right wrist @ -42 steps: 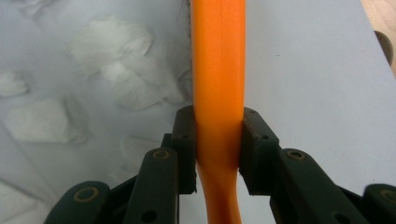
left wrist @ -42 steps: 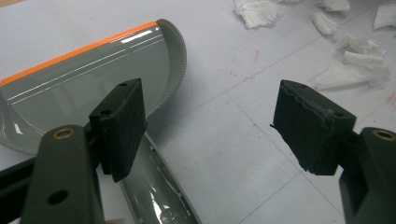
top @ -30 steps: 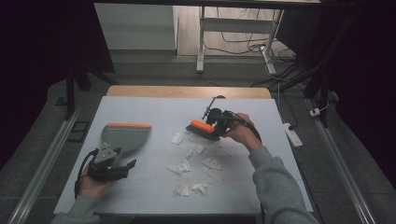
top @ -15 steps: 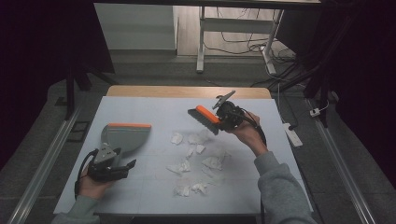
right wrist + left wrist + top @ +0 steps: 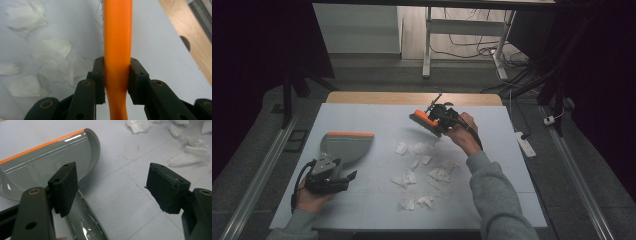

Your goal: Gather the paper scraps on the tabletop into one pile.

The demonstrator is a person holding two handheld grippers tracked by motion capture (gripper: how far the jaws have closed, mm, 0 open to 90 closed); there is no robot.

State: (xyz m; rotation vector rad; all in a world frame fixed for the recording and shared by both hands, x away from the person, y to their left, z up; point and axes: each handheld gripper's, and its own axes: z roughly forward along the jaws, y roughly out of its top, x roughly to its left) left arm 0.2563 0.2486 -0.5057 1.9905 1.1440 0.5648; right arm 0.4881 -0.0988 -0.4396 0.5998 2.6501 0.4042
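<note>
**Brush held above the paper scraps**

Brush (image 5: 423, 120) with the orange handle (image 5: 117, 50) sits clamped between the jaws of the right gripper (image 5: 441, 119), which holds it in the air above the far part of the white mat (image 5: 362, 210). Its bristles point away from the hand. Just below and near this gripper lie the crumpled paper scraps (image 5: 422, 170), spread over the middle of the mat. The left gripper (image 5: 112, 187) rests low on the mat with its jaws wide apart and nothing between them. One jaw stands over the handle of the grey dustpan (image 5: 50, 165), whose orange edge is on the far side. The scraps are well apart from this gripper.
</note>
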